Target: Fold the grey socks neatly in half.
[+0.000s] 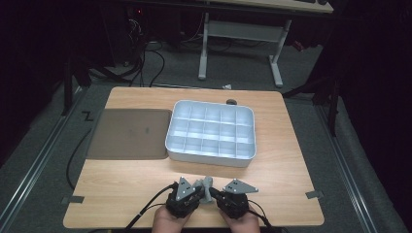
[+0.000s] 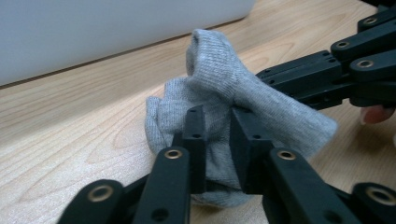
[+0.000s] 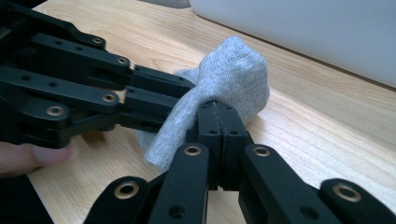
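Right tool [image 3: 219, 112] clamped tight on grey sock [image 3: 233, 70], left tool [image 2: 217, 126] w/ jaws slightly apart around same sock.

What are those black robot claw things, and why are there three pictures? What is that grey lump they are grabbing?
They are not a robot. A person holds a pair of tongs in each hand: the left tongs and the right tongs. One picture comes from a camera high above the wooden table. The other two come from small cameras riding on each pair of tongs, looking along their black jaws.

The grey lump is a sock, a soft knitted one, bunched up near the person's edge of the table. The right tongs are squeezed shut on it. The left tongs have a small gap between their jaws, with sock in between.

Further back sit a white tray with many little compartments, and beside it a flat grey mat.
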`<state>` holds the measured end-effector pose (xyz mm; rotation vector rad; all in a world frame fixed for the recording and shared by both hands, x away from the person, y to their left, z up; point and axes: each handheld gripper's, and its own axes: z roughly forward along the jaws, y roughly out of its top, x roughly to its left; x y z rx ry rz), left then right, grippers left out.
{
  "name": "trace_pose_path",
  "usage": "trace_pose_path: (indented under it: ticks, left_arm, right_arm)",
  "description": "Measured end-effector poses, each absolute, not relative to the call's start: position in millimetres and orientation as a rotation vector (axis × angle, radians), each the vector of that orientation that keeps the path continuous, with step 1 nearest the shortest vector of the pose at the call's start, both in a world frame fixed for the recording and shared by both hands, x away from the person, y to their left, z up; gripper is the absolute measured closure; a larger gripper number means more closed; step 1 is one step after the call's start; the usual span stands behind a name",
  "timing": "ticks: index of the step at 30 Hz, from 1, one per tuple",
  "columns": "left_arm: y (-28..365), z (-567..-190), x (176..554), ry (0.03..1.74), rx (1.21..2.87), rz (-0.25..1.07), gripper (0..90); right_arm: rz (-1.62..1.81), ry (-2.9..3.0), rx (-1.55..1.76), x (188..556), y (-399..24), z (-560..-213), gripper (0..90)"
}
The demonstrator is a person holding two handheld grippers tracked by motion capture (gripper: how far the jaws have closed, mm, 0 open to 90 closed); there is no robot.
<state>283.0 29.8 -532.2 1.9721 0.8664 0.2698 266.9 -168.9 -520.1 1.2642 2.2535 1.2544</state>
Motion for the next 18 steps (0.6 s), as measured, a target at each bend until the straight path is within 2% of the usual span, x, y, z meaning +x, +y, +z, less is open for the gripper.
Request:
trace_pose_path:
  ticks: [7,18]
  left_arm:
    - [38,-532,284,0.876,1.933,0.253,70.1]
    - [50,-526,283,0.878,1.878,0.255,69.1]
  right_arm:
    - [1.241,2.259,1.264,268,-169,-522,90.0]
    - [1.239,2.256,1.267,268,-169,-522,90.0]
